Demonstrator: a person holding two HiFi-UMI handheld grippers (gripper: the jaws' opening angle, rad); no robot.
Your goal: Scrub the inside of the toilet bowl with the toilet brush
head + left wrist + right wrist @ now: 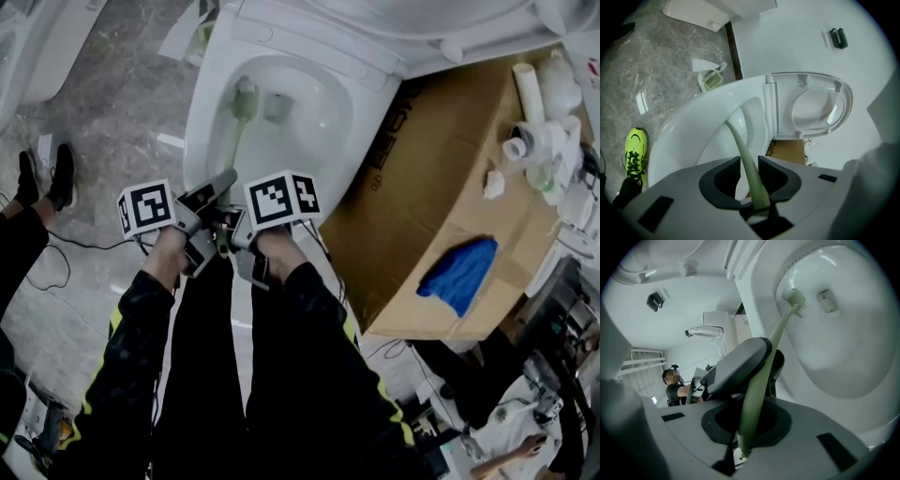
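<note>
Clamping left gripper, nearer the toilet bowl, and right gripper on the toilet brush, shaft running ahead to bristles inside.

The toilet brush reaches into the toilet bowl, its head against the far wall. Both claws grip its handle at the near rim, the left claw ahead of the right claw. Right of the toilet lies a cardboard box with a cloth on it.
</note>
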